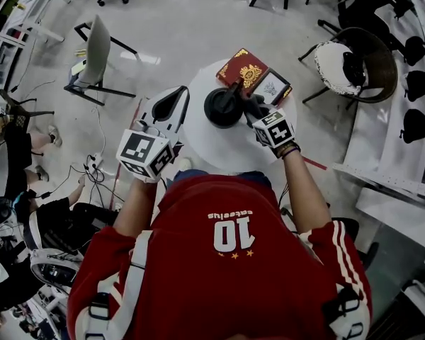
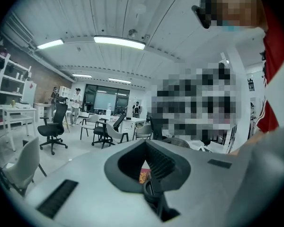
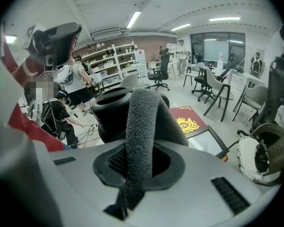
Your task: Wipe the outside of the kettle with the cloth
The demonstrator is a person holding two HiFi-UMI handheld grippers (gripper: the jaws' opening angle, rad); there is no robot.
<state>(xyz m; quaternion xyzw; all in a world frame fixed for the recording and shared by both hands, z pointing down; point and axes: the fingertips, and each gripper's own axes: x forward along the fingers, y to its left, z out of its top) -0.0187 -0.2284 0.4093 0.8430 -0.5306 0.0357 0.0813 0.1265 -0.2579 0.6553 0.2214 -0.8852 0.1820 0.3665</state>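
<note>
Cloth (image 3: 144,126) in right gripper (image 3: 135,162) | kettle (image 3: 109,117) just behind | red book (image 3: 188,121) beyond

The kettle (image 1: 223,107) stands on the far half of the round table (image 1: 198,147). Behind it, a little to the right, lies a book (image 1: 241,68) (it may be a flat box), with a framed picture (image 1: 273,87) touching its right side. The cloth (image 3: 141,126) sits between the jaws of the right gripper (image 1: 251,109), just right of the kettle. The left gripper (image 1: 180,95) hangs over the table's left edge, apart from the kettle. A wicker chair (image 1: 375,48) stands to the right of the table.
</note>
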